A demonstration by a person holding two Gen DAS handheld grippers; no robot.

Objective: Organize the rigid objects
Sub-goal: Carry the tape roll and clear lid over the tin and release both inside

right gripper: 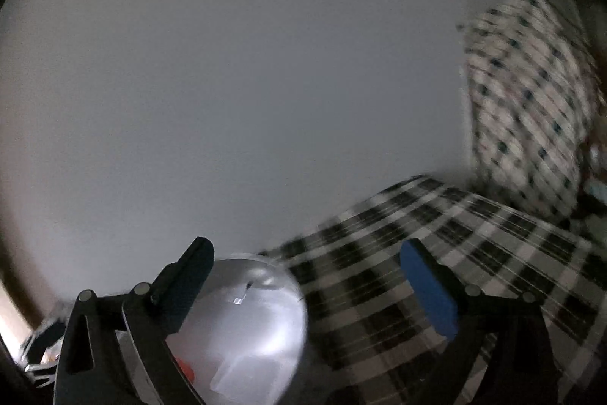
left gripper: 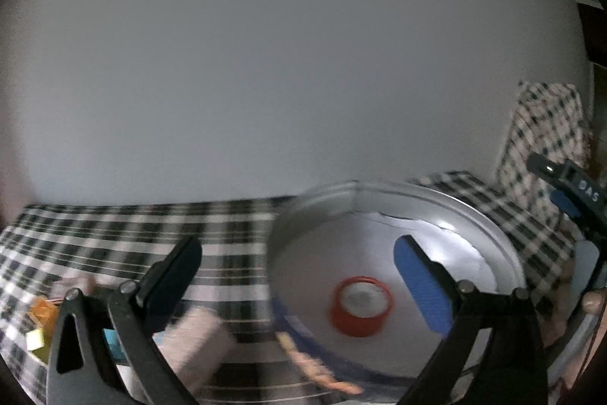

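Observation:
A round silver tray (left gripper: 489, 234) lies on the checked cloth. A red cap with a white inside (left gripper: 362, 304) sits in it. My left gripper (left gripper: 299, 276) is open and empty, held above the tray's left rim, with the red cap between its fingers in the view. My right gripper (right gripper: 307, 276) is open and empty over the cloth, to the right of the tray (right gripper: 273, 310); a bit of the red cap (right gripper: 186, 371) shows behind its left finger. The right gripper also shows in the left wrist view (left gripper: 569, 196) at the far right.
A black-and-white checked cloth (left gripper: 114, 234) covers the table. At the lower left lie a pale block (left gripper: 201, 336), an orange item (left gripper: 43, 310), a yellow piece (left gripper: 36, 338) and a tan strip (left gripper: 315, 367). A plain wall fills the background. Checked fabric (right gripper: 531, 101) hangs at the right.

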